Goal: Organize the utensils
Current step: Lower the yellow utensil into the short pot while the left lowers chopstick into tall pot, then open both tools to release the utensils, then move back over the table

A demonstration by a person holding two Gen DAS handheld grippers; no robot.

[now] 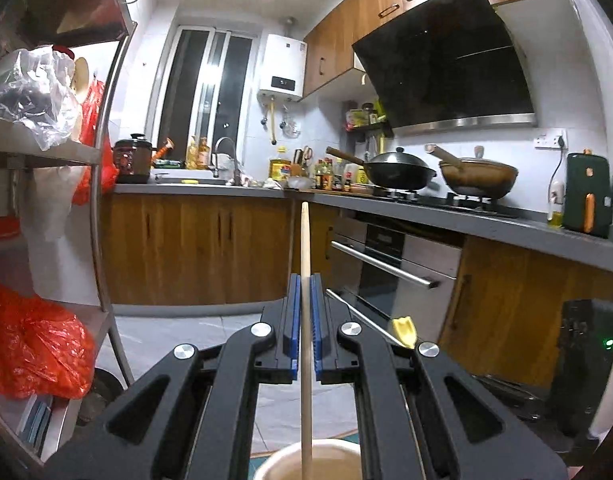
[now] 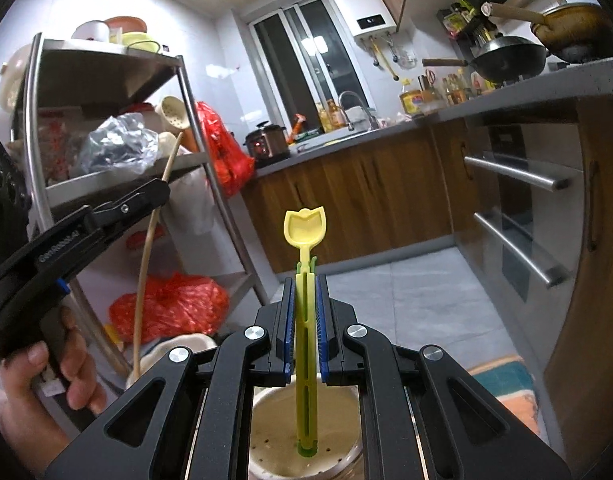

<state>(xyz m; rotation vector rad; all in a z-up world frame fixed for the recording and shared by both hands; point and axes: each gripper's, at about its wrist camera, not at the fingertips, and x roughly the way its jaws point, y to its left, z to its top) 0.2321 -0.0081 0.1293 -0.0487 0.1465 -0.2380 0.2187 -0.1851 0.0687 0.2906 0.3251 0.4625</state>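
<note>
Left tongs (image 1: 305, 320) clamp a wooden chopstick (image 1: 305, 248); right tongs (image 2: 305, 320) pinch a yellow tulip-shaped spoon (image 2: 305, 228).

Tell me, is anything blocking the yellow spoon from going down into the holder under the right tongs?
Nothing visible does. The yellow spoon, clamped in the right tongs, already has its lower end inside the open holder.

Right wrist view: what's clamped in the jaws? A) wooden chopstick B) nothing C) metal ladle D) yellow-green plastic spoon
D: the right gripper is shut on the yellow-green plastic spoon, bowl end up, lower end down in the perforated holder; the wooden chopstick is in the left gripper.
</note>
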